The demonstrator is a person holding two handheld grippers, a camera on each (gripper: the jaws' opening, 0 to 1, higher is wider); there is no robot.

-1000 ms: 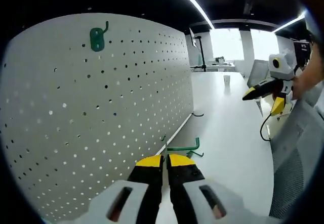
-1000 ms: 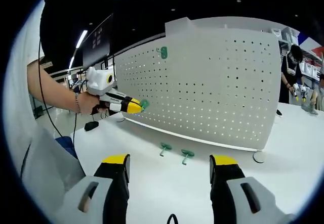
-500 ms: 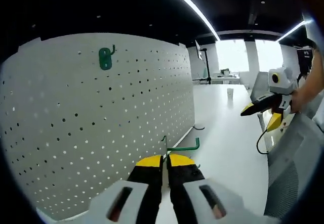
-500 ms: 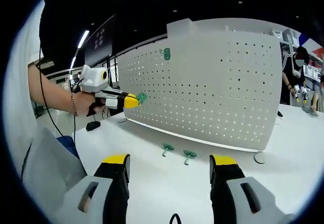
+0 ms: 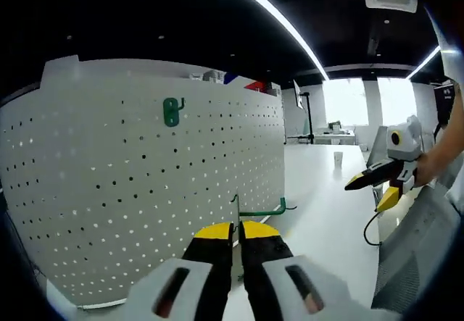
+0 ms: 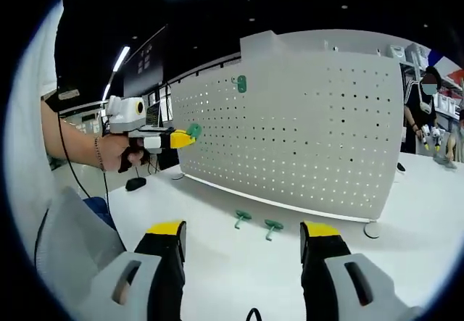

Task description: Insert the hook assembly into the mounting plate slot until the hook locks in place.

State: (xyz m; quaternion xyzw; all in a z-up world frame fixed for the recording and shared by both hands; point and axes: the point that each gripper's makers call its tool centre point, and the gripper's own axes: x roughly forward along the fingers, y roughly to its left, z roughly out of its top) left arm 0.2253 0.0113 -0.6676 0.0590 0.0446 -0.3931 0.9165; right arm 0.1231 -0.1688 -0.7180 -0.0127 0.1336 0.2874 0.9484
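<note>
- Left gripper (image 5: 236,228): fingers clenched on a green hook (image 5: 259,210), held in the air in front of the pegboard (image 5: 145,190), apart from it.
- Right gripper (image 6: 243,238): fingers spread wide, grasping nothing, above the white surface (image 6: 239,263).
- Mounted hook (image 5: 171,111): fixed high on the pegboard.
- Two spare hooks (image 6: 257,222): lying on the surface near the pegboard's foot.

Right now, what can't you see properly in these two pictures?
- Left gripper view: the left gripper fingers cover the base of the held green hook.
- Right gripper view: the two loose hooks on the table are too small to tell their shape.
- Both views: the pegboard holes are too small to pick the right one.
</note>
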